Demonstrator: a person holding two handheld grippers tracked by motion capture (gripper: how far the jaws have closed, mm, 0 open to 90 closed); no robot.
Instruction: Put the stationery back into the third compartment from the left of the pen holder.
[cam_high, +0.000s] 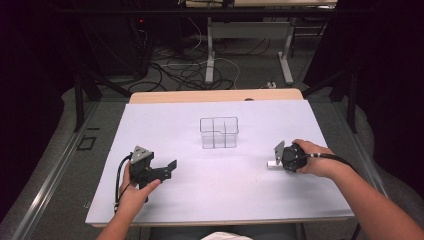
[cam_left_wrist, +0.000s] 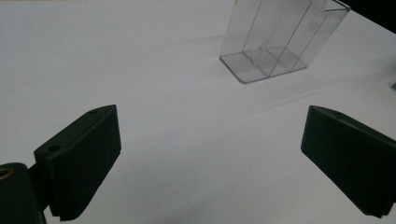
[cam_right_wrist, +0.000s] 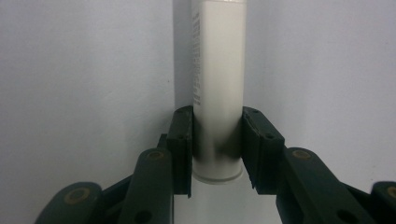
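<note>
Right hand-held gripper (cam_right_wrist: 216, 149) pinching a white, cylindrical tube (cam_right_wrist: 217, 88), fine grey print down its side

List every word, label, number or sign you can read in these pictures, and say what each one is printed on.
Tube: a column of small grey print runs along its left side in the right gripper view; too blurred to read.
Clear box: no text.
Sheet: no text.
Left gripper and right gripper: no text.
Nothing can be read.
</note>
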